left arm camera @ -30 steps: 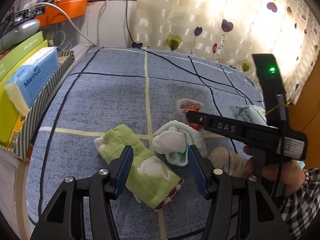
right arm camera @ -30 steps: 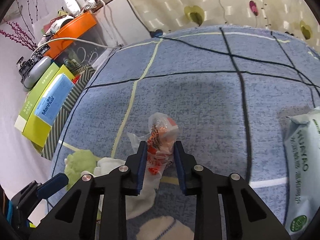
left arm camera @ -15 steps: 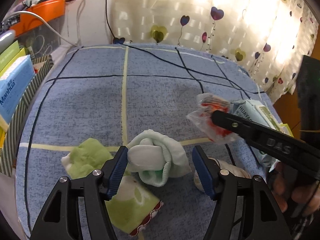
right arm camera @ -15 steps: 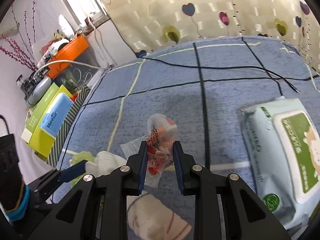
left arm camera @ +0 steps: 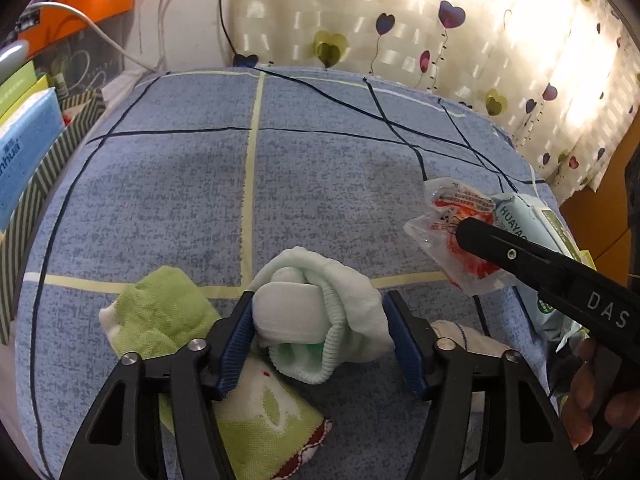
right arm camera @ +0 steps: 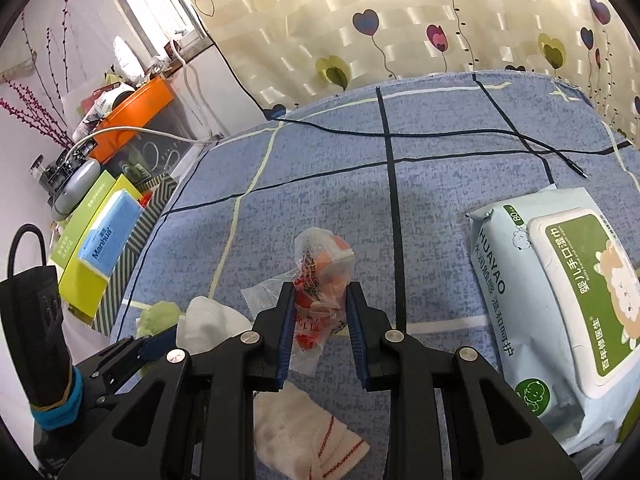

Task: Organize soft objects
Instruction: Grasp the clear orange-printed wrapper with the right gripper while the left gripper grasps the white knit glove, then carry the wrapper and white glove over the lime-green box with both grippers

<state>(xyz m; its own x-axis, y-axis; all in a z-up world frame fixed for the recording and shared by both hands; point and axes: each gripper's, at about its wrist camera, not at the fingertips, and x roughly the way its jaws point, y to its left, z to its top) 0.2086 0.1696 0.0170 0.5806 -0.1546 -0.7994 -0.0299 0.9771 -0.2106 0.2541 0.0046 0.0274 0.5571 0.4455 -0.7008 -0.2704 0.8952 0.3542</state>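
Left wrist view: blue checked bedspread (left arm camera: pixel 168 208), soft things bunched at its near end.

Wet-wipes pack (right arm camera: pixel 560 300) lies flat near the right edge; far half of the spread bare up to the curtain (right arm camera: pixel 360 20). Green towel (left arm camera: pixel 168 320) beside the left gripper (left arm camera: pixel 320 336), whose jaws stand fairly wide and are closing around the rolled pale sock (left arm camera: pixel 316 312); left pad touching, right pad just clear. Right gripper (right arm camera: pixel 320 312) narrow, pinching the crinkled plastic packet (right arm camera: pixel 320 276) above the cloth. Striped box (right arm camera: pixel 136 232) off the left edge holds tissue packs.

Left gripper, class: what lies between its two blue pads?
In the left wrist view, the rolled pale-green sock sits between the closing left gripper pads.
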